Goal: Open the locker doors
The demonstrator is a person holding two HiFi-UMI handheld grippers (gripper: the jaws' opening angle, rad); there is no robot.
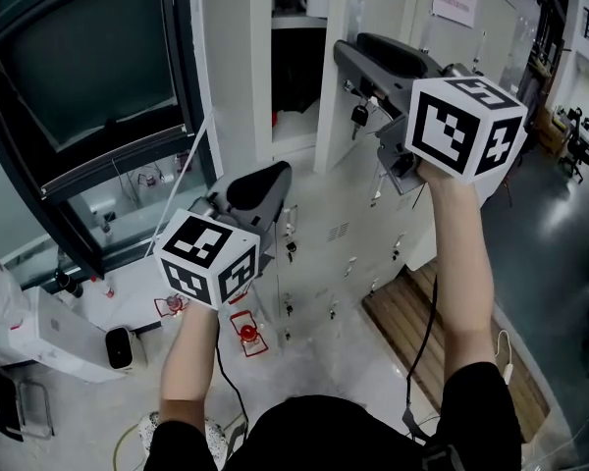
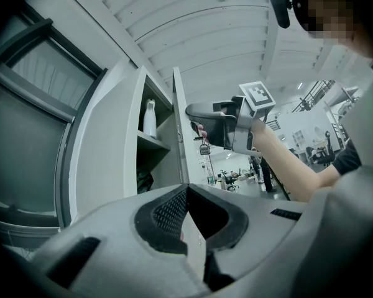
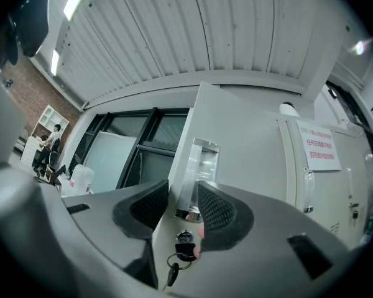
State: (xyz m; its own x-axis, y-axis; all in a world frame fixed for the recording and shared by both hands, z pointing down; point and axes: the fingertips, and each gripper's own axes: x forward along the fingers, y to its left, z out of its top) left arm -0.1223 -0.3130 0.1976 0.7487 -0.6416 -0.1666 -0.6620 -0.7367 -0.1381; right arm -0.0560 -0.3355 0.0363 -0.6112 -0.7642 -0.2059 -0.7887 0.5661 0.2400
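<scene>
Both grippers are at the bank of pale grey lockers. My left gripper (image 1: 278,177) (image 2: 188,192) is shut on the front edge of a locker door (image 2: 179,129) that stands ajar beside an open compartment. Higher up, my right gripper (image 1: 348,59) (image 3: 182,207) has its pads on either side of a clear pull handle (image 3: 198,166) at the edge of another door (image 3: 248,141), closed on it. Just under that handle a key (image 3: 180,253) (image 1: 359,116) hangs from the lock. The left gripper view also shows the right gripper (image 2: 197,113) and its key (image 2: 204,148).
A white bottle (image 2: 149,118) stands on a shelf in the open compartment. A dark window frame (image 1: 88,86) is left of the lockers. Lower doors carry keys (image 1: 290,248). A wooden pallet (image 1: 422,322) and red items (image 1: 245,334) lie on the floor. A notice (image 3: 322,144) hangs on a door.
</scene>
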